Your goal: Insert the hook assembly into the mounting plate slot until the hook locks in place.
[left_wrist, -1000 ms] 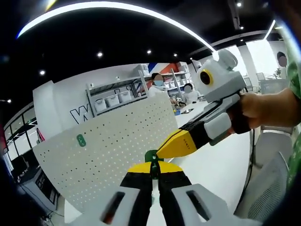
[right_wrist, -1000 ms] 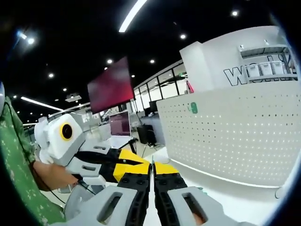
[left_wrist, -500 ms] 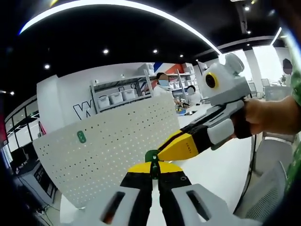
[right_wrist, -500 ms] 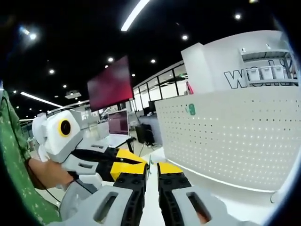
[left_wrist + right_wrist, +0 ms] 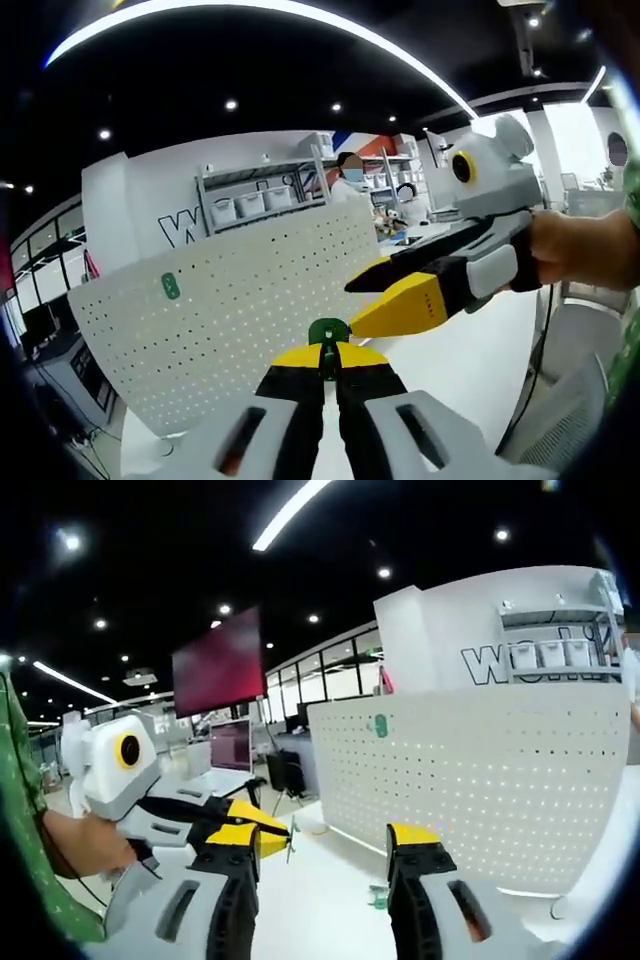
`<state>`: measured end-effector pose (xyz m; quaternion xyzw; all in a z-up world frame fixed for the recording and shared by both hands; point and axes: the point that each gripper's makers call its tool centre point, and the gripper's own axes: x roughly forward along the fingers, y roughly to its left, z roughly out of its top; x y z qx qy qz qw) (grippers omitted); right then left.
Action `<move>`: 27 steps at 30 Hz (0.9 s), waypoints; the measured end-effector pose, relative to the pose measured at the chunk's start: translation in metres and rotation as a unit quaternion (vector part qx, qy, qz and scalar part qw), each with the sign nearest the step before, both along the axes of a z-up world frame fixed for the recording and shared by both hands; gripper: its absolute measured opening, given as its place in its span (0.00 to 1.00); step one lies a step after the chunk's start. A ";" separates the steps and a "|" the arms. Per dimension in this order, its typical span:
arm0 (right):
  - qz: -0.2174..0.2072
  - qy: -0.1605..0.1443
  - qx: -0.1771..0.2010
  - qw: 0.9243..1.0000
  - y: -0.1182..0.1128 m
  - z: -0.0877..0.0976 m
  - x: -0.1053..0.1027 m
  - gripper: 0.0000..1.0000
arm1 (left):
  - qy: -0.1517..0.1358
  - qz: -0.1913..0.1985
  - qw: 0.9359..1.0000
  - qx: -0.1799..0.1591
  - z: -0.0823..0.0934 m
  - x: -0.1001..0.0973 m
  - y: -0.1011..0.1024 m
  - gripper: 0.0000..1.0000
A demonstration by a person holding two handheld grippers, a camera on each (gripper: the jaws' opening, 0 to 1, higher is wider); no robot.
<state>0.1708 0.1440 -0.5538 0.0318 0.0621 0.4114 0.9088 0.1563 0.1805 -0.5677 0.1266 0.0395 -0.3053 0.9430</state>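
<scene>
Left claw (image 5: pixel 322 362) clamps the green hook assembly (image 5: pixel 326 332), nearer the white pegboard (image 5: pixel 240 310) standing upright straight ahead (its holes face the hook); right claw (image 5: pixel 325 848) is spread wide.

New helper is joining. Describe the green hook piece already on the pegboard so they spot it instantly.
Find the big white pegboard standing on the table. Near its upper corner, on the side away from the shelving, sits a small green hook piece, the single coloured spot on its dotted white face.

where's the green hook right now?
In the left gripper view, the green hook is pinched in the left tongs, in front of the white pegboard.
</scene>
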 end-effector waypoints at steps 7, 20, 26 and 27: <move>-0.031 -0.016 -0.004 0.999 -0.015 0.004 0.008 0.76 | 0.005 0.000 1.000 -0.004 0.000 0.005 -0.001 0.02; -0.043 -0.045 -0.014 0.998 -0.036 0.010 0.008 1.00 | 0.012 0.005 1.000 -0.019 0.003 0.014 -0.003 0.02; -0.038 -0.051 -0.016 0.998 -0.053 0.012 0.008 0.99 | 0.015 0.010 1.000 -0.025 0.004 0.021 -0.002 0.02; -0.037 -0.052 -0.015 0.998 -0.057 0.013 0.008 0.99 | 0.016 0.012 0.999 -0.026 0.005 0.023 -0.002 0.02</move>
